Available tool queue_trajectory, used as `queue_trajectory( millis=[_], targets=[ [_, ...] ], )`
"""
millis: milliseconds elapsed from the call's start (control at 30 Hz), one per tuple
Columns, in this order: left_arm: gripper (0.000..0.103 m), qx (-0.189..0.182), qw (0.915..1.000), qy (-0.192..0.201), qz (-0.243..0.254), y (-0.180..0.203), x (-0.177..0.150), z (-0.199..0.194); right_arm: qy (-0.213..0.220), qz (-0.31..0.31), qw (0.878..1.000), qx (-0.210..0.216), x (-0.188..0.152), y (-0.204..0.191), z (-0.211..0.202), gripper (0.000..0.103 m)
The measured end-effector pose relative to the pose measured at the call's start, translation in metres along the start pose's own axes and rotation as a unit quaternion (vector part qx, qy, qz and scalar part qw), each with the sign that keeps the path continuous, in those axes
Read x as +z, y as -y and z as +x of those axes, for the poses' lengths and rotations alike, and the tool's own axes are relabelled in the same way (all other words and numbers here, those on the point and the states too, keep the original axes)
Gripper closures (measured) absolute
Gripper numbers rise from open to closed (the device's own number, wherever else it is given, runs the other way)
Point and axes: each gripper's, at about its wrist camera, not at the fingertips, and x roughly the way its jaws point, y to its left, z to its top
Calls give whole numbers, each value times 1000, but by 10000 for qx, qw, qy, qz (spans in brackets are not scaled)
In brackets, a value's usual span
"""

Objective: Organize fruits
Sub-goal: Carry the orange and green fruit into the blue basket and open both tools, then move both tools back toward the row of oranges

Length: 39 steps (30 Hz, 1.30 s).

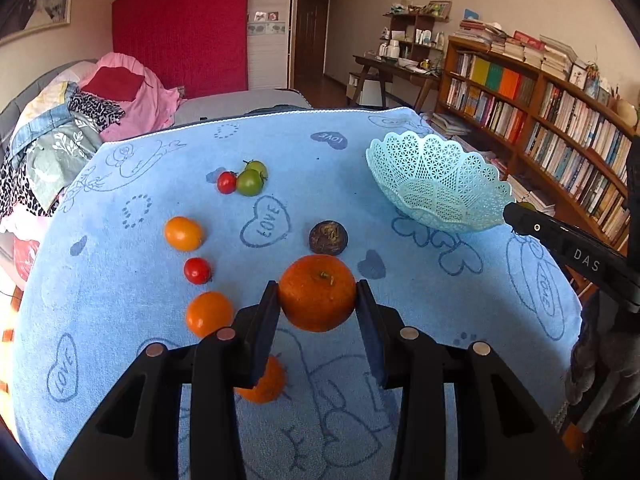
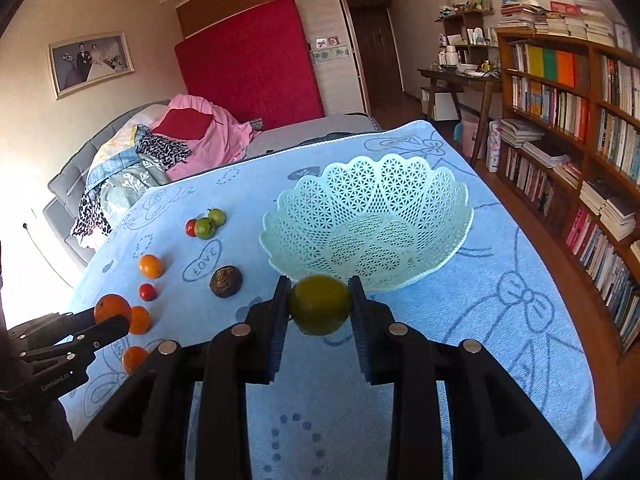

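My left gripper (image 1: pixel 317 294) is shut on a large orange (image 1: pixel 317 292) and holds it above the blue cloth; it also shows in the right wrist view (image 2: pixel 112 314). My right gripper (image 2: pixel 320 304) is shut on a green fruit (image 2: pixel 320 305), just in front of the near rim of the pale green lattice basket (image 2: pixel 440 216), which looks empty. On the cloth lie a dark brown fruit (image 1: pixel 328 237), oranges (image 1: pixel 183 233) (image 1: pixel 209 313) (image 1: pixel 262 384), red tomatoes (image 1: pixel 197 270) (image 1: pixel 226 182) and two green fruits (image 1: pixel 250 182).
The table is covered by a blue towel (image 1: pixel 400 280) with "LOVE" prints. A bed with piled clothes (image 2: pixel 160 160) stands beyond its far left edge. Bookshelves (image 2: pixel 580 120) and a desk (image 2: pixel 460 80) stand on the right.
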Motion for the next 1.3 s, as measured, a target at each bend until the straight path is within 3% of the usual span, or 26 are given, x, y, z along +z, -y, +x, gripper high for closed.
queue_trajectory(
  millis=[233,533,933,967,1067,1200,1300],
  targets=[
    [64,-100,9993,28,367,25,37,26,58,121,9994,-325,25,32,24,73],
    [64,-408,9967,-51,701,61,77,63,80,187,9977,-654,31,53,52,73],
    [64,-623,9943,-295,810,86,97,112,184,217,9971,-707,30,61,61,71],
    [63,-641,9942,-310,809,87,97,115,185,223,9971,-705,30,61,61,71],
    [44,-604,9950,-254,751,86,99,118,196,225,9971,-707,28,61,61,67],
    [41,-535,9959,-192,699,79,102,115,347,198,9964,-749,27,59,55,54],
    [41,-439,9967,-109,672,72,104,108,426,172,9960,-766,27,56,51,52]
  ],
)
